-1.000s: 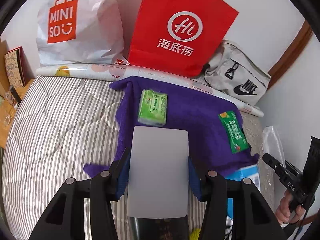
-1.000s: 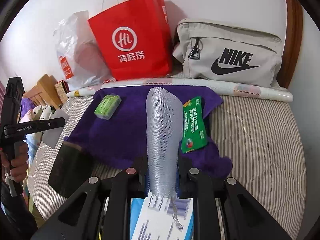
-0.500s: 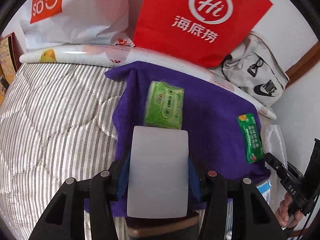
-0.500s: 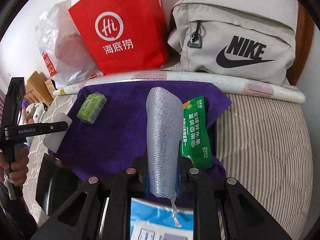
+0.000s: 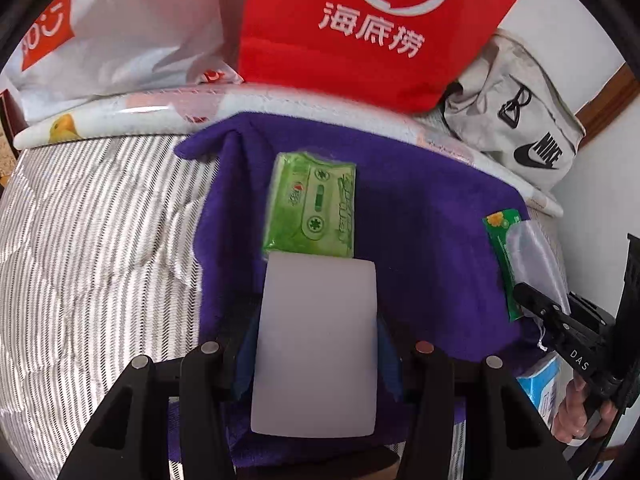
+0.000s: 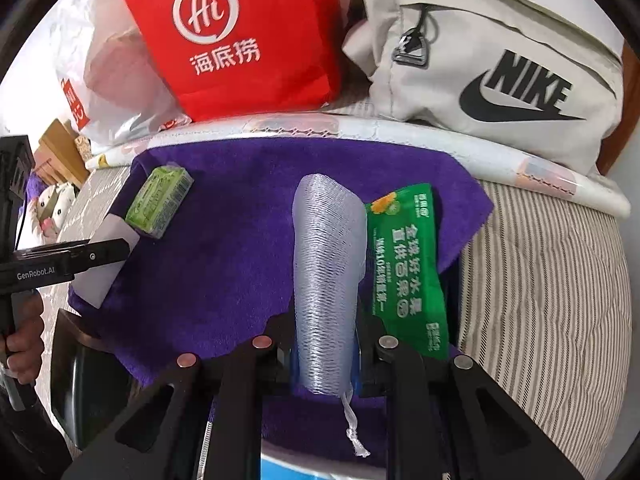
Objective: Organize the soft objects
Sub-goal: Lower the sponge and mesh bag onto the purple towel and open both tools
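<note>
The left tongs [image 5: 316, 344] pinch a white sponge block [image 5: 316, 344] across its width, one jaw bearing on each long side. The block hangs over the near part of the purple towel [image 5: 420, 248], its far edge just short of the green tissue pack [image 5: 310, 204] lying flat on the towel.

The right tongs [image 6: 326, 344] are pressed nearly together on the lower end of a white mesh scrubber [image 6: 326, 264]. The scrubber stands forward between the jaws, over the towel and just beside the green snack packet [image 6: 408, 264]. A loose drawstring [image 6: 354, 428] hangs from its gripped end.

The towel is spread on a striped bed [image 6: 540, 280]. A red paper bag [image 6: 236, 36], a white plastic bag [image 5: 132, 28] and a grey pouch [image 6: 492, 64] stand along the wall behind it.

Handling, as judged from appearance:
- Sponge block: light and compressible. It keeps its flat shape under the present grip. Hold across the mid-section; excess pressure will dent it.
- Mesh scrubber: very light, limp, easily crushed. It may snag on the jaws at release. Hold the bunched end.
- Tissue pack and snack packet: soft, with slick wrappers. Hold across the short side.
</note>
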{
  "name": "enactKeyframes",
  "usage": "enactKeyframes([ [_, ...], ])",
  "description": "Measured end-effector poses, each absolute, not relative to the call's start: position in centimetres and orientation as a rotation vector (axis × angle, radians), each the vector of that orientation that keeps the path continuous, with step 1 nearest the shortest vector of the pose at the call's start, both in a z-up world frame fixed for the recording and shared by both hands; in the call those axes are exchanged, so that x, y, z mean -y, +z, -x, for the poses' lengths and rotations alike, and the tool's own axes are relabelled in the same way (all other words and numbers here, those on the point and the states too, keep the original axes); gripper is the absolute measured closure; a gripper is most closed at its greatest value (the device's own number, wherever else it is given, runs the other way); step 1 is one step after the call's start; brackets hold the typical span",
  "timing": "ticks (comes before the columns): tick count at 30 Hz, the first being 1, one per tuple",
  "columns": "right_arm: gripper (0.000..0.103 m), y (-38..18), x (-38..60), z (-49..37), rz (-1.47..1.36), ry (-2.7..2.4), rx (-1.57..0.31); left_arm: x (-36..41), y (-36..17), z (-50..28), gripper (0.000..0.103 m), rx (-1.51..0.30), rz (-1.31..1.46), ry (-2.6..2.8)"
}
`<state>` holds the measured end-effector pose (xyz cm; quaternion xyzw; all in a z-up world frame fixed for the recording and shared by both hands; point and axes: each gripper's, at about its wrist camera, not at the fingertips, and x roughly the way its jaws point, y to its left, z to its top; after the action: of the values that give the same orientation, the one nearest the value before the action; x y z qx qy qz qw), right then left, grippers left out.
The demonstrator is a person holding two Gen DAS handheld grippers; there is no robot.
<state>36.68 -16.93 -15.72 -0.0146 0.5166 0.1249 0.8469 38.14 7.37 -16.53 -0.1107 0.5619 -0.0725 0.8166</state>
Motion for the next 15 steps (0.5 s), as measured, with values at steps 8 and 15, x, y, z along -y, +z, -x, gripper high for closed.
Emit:
enactKeyframes([
  [8, 0.084, -16.6, 16.8, -37.2, 0.053, 0.257, -1.121, -7.4, -17.3, -38.4, 0.054, -1.217, 0.241, -0.154],
  [15, 0.084, -16.9, 16.4, -37.9, 0.062, 0.257, -1.138, -7.1, -17.3, -38.5, 0.054, -1.226, 0.207, -0.136],
])
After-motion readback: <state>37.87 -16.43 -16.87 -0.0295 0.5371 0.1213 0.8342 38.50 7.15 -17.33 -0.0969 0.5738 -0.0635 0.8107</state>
